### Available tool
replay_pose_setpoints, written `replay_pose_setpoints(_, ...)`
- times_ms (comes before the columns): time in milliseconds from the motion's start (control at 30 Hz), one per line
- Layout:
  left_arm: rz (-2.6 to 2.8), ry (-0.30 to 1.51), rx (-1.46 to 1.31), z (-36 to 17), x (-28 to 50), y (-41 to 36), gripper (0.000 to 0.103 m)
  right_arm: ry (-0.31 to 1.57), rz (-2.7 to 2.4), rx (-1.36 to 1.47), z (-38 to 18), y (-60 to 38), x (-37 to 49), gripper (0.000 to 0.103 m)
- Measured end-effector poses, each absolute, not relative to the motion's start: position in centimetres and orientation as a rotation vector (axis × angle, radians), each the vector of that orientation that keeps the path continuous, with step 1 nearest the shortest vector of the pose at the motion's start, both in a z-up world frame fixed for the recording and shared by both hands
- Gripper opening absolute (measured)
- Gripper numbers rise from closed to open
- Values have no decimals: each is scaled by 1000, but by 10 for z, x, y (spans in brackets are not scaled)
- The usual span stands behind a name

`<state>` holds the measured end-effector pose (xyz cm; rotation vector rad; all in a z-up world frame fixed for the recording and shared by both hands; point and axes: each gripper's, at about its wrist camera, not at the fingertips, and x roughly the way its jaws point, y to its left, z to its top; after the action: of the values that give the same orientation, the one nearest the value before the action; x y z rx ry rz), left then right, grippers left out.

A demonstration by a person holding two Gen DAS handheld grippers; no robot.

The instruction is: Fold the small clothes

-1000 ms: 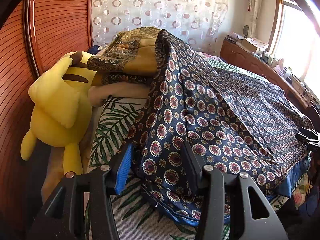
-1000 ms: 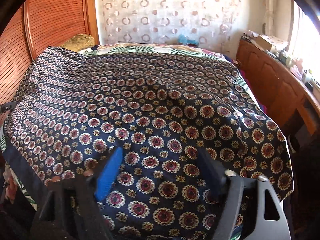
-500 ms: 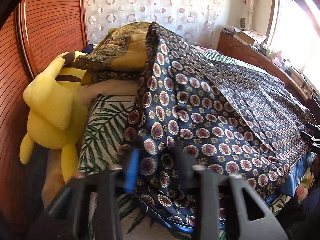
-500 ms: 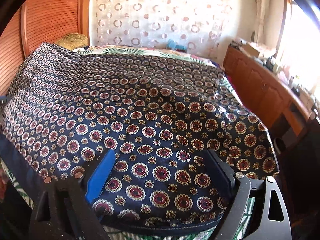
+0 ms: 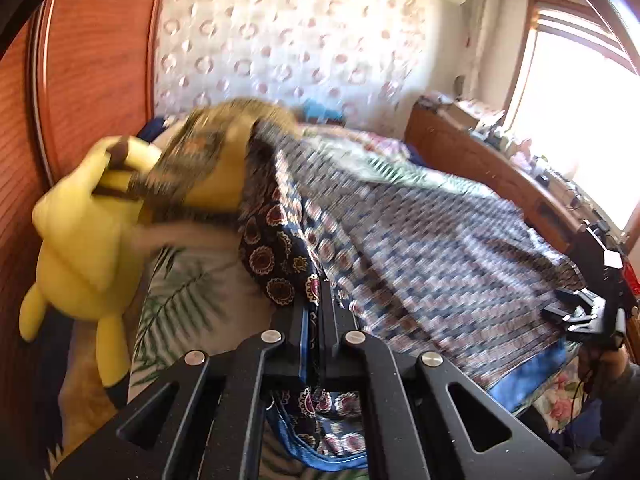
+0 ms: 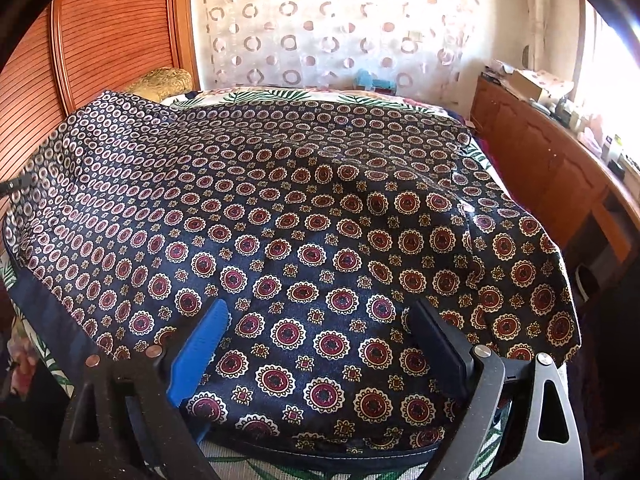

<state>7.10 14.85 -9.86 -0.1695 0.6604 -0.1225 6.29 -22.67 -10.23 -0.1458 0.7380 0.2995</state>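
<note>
A dark navy cloth with red and cream medallions [image 6: 312,208] lies spread over a bed. In the left wrist view the cloth [image 5: 420,248] is blurred and its near left corner is lifted. My left gripper [image 5: 316,300] is shut on that corner, with cloth bunched between the jaws. My right gripper [image 6: 320,320] is open, with its blue pad [image 6: 200,348] and black pad [image 6: 436,344] resting over the cloth's near edge, holding nothing. The right gripper also shows in the left wrist view [image 5: 580,312] at the cloth's far right edge.
A yellow plush toy [image 5: 80,232] leans on the wooden wardrobe [image 5: 80,80] at the left, beside a gold patterned cushion [image 5: 208,152]. A leaf-print sheet [image 5: 180,300] covers the bed. A wooden cabinet [image 6: 552,168] with clutter runs along the right under a bright window.
My left gripper has closed on the cloth's near left corner and is lifting it; that view is now motion blurred. My right gripper stays open over the near edge.
</note>
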Motion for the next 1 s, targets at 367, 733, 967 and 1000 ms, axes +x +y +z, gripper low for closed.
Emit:
replay_pose_setpoints(367,-326,535,-85,-38,97,52,4,669,289,-132,-74,-260,41,90)
replay_pose_setpoints(733,-537,526,12,-11,130,-63,4,648,257,-62,-65,-327,18,83)
replay_pose_setpoints(967,-642,542,74,-2,140,-123,4,627,248,-13,-62,-348,3,83)
replay_pose_setpoints(1000,-653,546,83,-3,141,-131,4,624,246,-12,-62,-350,1,83)
